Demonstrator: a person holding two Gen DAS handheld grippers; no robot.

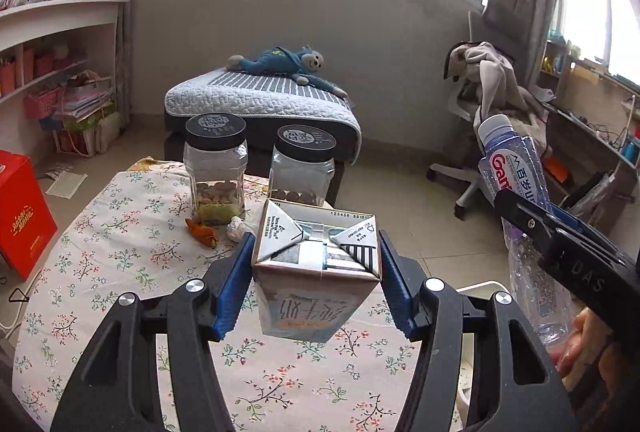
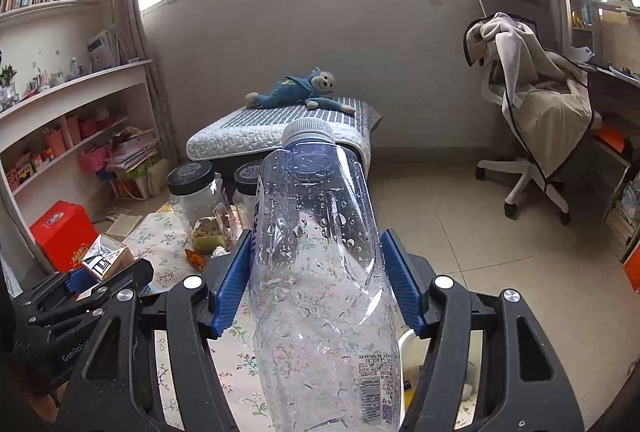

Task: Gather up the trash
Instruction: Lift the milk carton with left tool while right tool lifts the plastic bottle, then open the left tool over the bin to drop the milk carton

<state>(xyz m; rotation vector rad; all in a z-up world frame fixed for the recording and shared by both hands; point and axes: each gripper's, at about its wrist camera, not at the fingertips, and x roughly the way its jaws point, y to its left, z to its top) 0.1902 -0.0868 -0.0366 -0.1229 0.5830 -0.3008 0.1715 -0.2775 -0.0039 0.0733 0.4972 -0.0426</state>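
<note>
My left gripper [image 1: 316, 280] is shut on a milk carton [image 1: 316, 264], its folded top facing up, held above the floral tablecloth [image 1: 120, 272]. The same carton [image 2: 106, 260] shows at the lower left in the right wrist view. My right gripper [image 2: 316, 280] is shut on an empty clear plastic bottle [image 2: 320, 272] with a white cap, droplets inside. That bottle [image 1: 516, 184] also appears at the right of the left wrist view, beside a hand. An orange peel scrap [image 1: 202, 230] and a crumpled white wad [image 1: 238, 228] lie on the cloth near the jars.
Two black-lidded clear jars [image 1: 216, 168] [image 1: 302, 168] stand at the table's far edge. A white bin rim [image 2: 408, 348] shows below the bottle at the table's right. Beyond are a stool with a plush toy [image 1: 280, 64], a red box [image 1: 24, 212], shelves and an office chair [image 2: 532, 120].
</note>
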